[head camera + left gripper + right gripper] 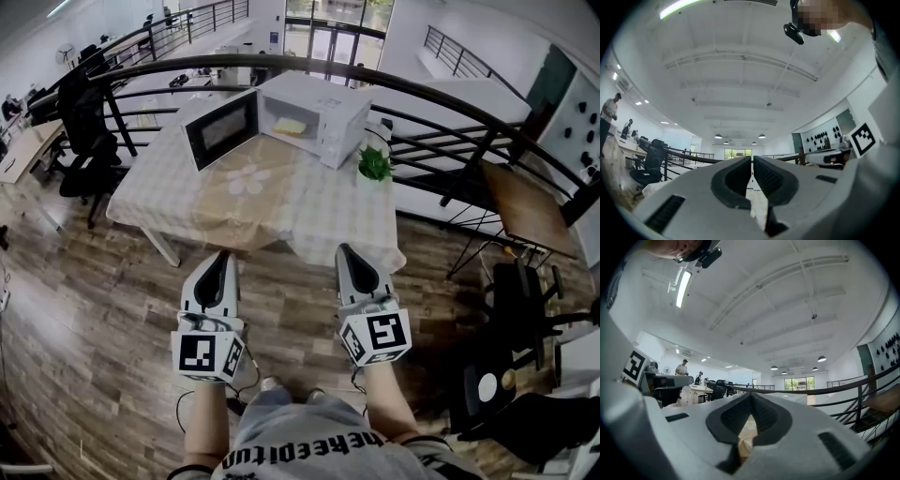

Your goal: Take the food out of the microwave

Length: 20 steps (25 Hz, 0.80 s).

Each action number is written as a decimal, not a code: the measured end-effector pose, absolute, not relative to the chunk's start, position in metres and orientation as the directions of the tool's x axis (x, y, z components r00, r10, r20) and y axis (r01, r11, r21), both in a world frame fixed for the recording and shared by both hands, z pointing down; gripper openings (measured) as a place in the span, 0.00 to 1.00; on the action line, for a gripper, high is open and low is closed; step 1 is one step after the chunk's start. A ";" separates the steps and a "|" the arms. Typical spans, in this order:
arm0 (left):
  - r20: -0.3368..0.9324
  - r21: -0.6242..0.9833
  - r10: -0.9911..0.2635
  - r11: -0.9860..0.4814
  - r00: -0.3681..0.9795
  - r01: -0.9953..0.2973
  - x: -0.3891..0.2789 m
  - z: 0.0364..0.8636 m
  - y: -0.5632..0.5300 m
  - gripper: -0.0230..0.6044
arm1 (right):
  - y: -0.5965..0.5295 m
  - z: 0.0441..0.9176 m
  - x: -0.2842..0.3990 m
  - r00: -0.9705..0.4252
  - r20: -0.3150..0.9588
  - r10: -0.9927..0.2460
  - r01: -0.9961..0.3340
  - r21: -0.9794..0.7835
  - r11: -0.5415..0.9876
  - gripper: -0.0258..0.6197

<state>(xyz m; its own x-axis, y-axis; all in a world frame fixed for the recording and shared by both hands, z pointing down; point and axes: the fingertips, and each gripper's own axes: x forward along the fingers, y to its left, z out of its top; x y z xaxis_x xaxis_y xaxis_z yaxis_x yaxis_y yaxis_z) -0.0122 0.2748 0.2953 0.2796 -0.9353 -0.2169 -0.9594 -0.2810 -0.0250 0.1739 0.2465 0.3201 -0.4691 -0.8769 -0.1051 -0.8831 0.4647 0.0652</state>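
The food (289,126) is too small to identify.

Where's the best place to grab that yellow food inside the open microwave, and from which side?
Probably its near edge, jaws level, coming straight in through the front opening. The food lies low and flat inside the microwave, and the open door blocks the left.

Microwave (333,117): on the table (169,202), at its far side.
Door (222,129): swung open to the left.
Food (289,126): inside the microwave.
Plant (375,165): just right of the microwave.
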 end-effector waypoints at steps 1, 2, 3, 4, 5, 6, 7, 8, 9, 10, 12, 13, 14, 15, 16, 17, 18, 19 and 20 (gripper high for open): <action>-0.220 -0.025 -0.934 -0.284 0.283 -0.958 -0.016 0.297 0.271 0.06 | 0.243 0.320 0.171 -0.467 -0.105 -0.878 -0.884 0.064 0.463 0.05; -0.219 -0.025 -0.933 -0.287 0.285 -0.958 -0.019 0.299 0.267 0.06 | 0.240 0.320 0.167 -0.466 -0.103 -0.879 -0.885 0.065 0.461 0.05; -0.215 -0.025 -0.933 -0.290 0.288 -0.957 -0.023 0.299 0.264 0.06 | 0.237 0.320 0.163 -0.463 -0.102 -0.880 -0.886 0.065 0.459 0.05; -0.208 -0.024 -0.934 -0.292 0.291 -0.956 -0.028 0.298 0.260 0.06 | 0.234 0.321 0.159 -0.460 -0.102 -0.882 -0.888 0.063 0.455 0.05; -0.200 -0.021 -0.935 -0.294 0.292 -0.956 -0.031 0.296 0.258 0.06 | 0.232 0.321 0.155 -0.456 -0.103 -0.884 -0.890 0.061 0.452 0.05; -0.194 -0.018 -0.936 -0.295 0.293 -0.955 -0.035 0.295 0.256 0.06 | 0.231 0.322 0.151 -0.454 -0.105 -0.885 -0.891 0.063 0.450 0.05; -0.192 -0.018 -0.936 -0.298 0.296 -0.954 -0.038 0.296 0.255 0.06 | 0.231 0.322 0.148 -0.453 -0.106 -0.885 -0.891 0.067 0.449 0.05; -0.192 -0.019 -0.934 -0.302 0.300 -0.953 -0.041 0.297 0.254 0.06 | 0.231 0.322 0.145 -0.452 -0.107 -0.886 -0.892 0.074 0.446 0.05; -0.192 -0.020 -0.933 -0.306 0.304 -0.952 -0.043 0.298 0.253 0.06 | 0.230 0.323 0.144 -0.448 -0.108 -0.887 -0.894 0.079 0.442 0.05; -0.190 -0.021 -0.933 -0.309 0.307 -0.951 -0.045 0.300 0.251 0.06 | 0.229 0.324 0.143 -0.443 -0.108 -0.890 -0.896 0.081 0.437 0.05; -0.186 -0.020 -0.931 -0.316 0.314 -0.948 -0.047 0.301 0.245 0.06 | 0.224 0.326 0.142 -0.433 -0.104 -0.895 -0.901 0.076 0.427 0.05; -0.187 -0.020 -0.929 -0.321 0.319 -0.947 -0.048 0.302 0.243 0.06 | 0.222 0.328 0.141 -0.429 -0.100 -0.898 -0.903 0.073 0.424 0.05; -0.188 -0.019 -0.928 -0.325 0.322 -0.946 -0.049 0.302 0.240 0.06 | 0.219 0.329 0.141 -0.427 -0.096 -0.899 -0.904 0.071 0.421 0.05; -0.189 -0.019 -0.927 -0.327 0.325 -0.945 -0.050 0.303 0.237 0.06 | 0.216 0.331 0.139 -0.425 -0.092 -0.901 -0.905 0.072 0.419 0.05; -0.189 -0.019 -0.926 -0.329 0.326 -0.944 -0.051 0.304 0.233 0.06 | 0.212 0.331 0.138 -0.424 -0.090 -0.901 -0.905 0.075 0.419 0.05; -0.189 -0.020 -0.925 -0.331 0.329 -0.943 -0.053 0.305 0.229 0.06 | 0.208 0.332 0.136 -0.425 -0.088 -0.901 -0.904 0.078 0.419 0.05; -0.190 -0.021 -0.924 -0.334 0.332 -0.942 -0.054 0.308 0.224 0.06 | 0.204 0.332 0.134 -0.426 -0.086 -0.900 -0.904 0.081 0.420 0.05; -0.191 -0.022 -0.923 -0.337 0.334 -0.941 -0.056 0.309 0.218 0.06 | 0.198 0.332 0.132 -0.426 -0.086 -0.900 -0.904 0.082 0.420 0.05; -0.188 -0.022 -0.924 -0.335 0.333 -0.942 -0.057 0.309 0.213 0.06 | 0.192 0.332 0.131 -0.426 -0.086 -0.901 -0.904 0.081 0.420 0.05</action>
<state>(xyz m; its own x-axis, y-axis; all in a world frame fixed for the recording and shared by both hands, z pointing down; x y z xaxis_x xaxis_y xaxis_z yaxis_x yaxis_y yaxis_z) -0.0566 0.2129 0.3095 0.3330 -0.9239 -0.1884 -0.9419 -0.3350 -0.0220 0.1311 0.1923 0.3319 -0.4258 -0.9007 -0.0865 -0.9041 0.4196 0.0811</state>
